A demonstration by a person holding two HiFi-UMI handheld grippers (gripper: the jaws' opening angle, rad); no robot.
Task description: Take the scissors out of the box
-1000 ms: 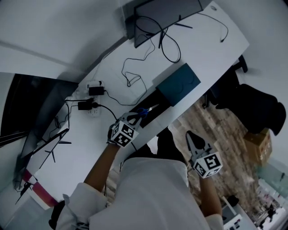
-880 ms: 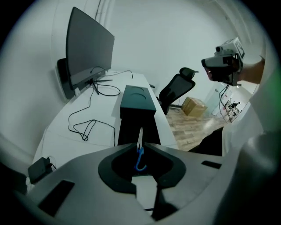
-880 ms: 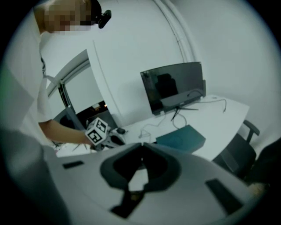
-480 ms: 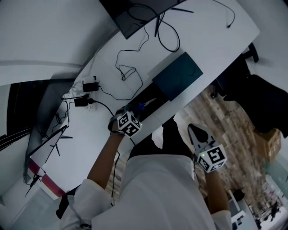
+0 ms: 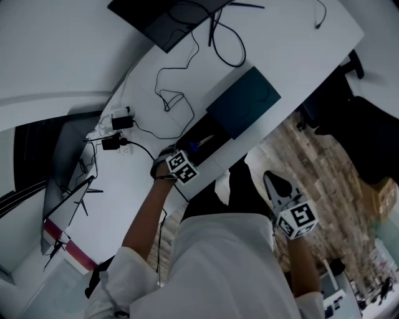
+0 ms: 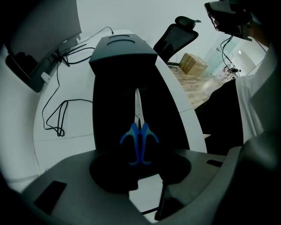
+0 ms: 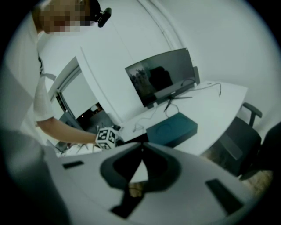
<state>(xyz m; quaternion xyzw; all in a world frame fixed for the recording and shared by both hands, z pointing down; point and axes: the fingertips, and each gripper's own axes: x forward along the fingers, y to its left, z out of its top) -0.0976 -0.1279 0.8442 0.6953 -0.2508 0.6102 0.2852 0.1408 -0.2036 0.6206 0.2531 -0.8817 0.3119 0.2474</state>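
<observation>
Lowered left tongs (image 6: 141,171) just opened over box (image 6: 109,123); scissors (image 6: 139,140) lie between their tips.

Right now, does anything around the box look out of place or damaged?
Nothing stands out. The scissors lie closed and straight in the open box. The lid rests flat at the box's far end. No spill or damage shows.

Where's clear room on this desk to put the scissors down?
Widest: the bare desk beyond the teal lid, toward the far corner. A narrower strip lies between box and cable loop. The power strip and monitor side is crowded.
</observation>
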